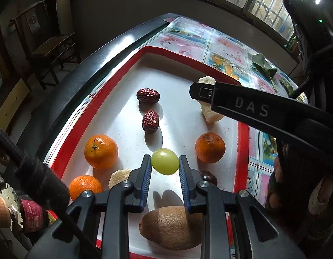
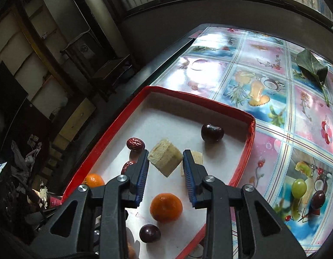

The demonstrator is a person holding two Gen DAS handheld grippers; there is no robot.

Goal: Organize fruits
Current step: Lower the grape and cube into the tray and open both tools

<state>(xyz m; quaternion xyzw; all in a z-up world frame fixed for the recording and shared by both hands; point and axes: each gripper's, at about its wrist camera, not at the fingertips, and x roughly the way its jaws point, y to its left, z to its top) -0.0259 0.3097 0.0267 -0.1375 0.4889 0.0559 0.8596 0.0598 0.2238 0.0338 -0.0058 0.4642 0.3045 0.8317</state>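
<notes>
My left gripper (image 1: 165, 161) is shut on a green grape (image 1: 165, 161), held just above the white floor of the red-rimmed tray (image 1: 114, 90). Below it lie two red dates (image 1: 148, 95), three tangerines (image 1: 101, 151) and a brown kiwi (image 1: 171, 227). My right gripper (image 2: 165, 159) is shut on a pale beige cube of fruit (image 2: 165, 156) and hangs over the tray (image 2: 198, 101); its black body also crosses the left wrist view (image 1: 252, 105). In the right wrist view the tray holds dates (image 2: 135, 144), a second pale piece (image 2: 196, 157), dark plums (image 2: 211, 132) and tangerines (image 2: 165, 207).
The tray rests on a table under a glossy fruit-print cloth (image 2: 263, 86). On the cloth to the right lie a green grape (image 2: 299, 187), a dark plum (image 2: 318, 199) and a green leaf (image 2: 312, 67). A wooden chair (image 1: 50, 51) stands on the floor beyond the table's left edge.
</notes>
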